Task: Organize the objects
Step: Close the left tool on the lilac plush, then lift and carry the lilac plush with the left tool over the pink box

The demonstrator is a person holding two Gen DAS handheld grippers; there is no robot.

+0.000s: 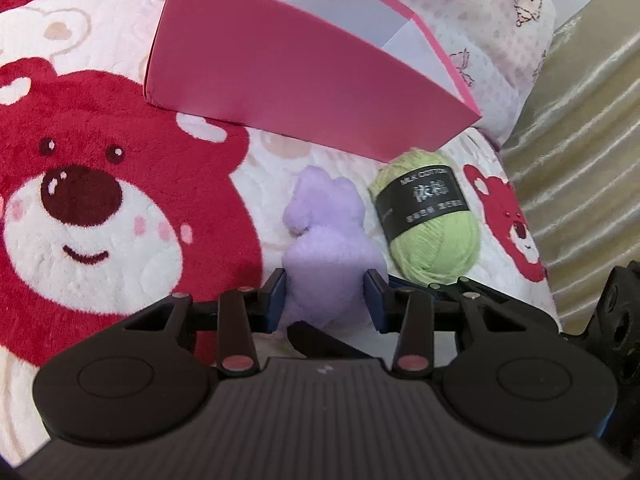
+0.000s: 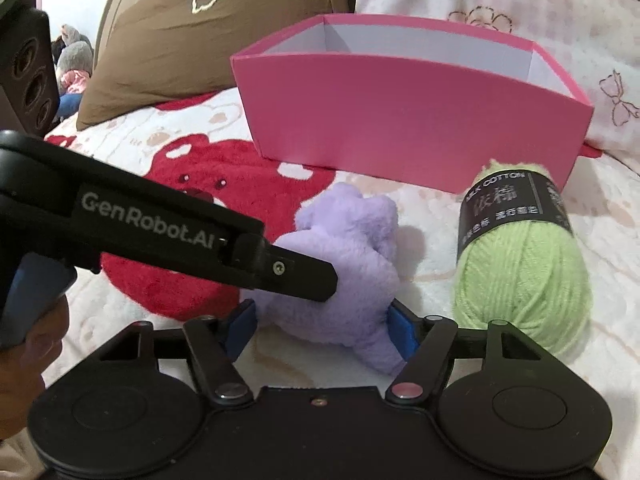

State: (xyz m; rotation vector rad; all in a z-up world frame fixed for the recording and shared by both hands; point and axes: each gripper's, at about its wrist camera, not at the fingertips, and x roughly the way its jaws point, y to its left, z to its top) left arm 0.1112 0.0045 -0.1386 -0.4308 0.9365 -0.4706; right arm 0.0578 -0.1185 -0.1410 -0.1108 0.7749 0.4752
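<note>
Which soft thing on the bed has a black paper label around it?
The green yarn ball, lying beside the pink cardboard box. The fluffy purple plush toy has no label; it sits between the grippers' fingers.

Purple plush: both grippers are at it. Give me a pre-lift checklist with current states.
1. Left gripper has hold of the purple plush: ok, its jaws press into the plush's sides.
2. Right gripper has hold: cannot tell. Its jaws flank the plush, but it's unclear whether they press on it.
3. One gripper per object: not ok, both are on the same plush.
4. Pink box ready: ok, it stands open-topped behind the plush.
5. Box has room: cannot tell, its floor is hidden.
6. Green yarn clear of the lift: probably ok. It lies beside the plush, outside both sets of jaws.
</note>
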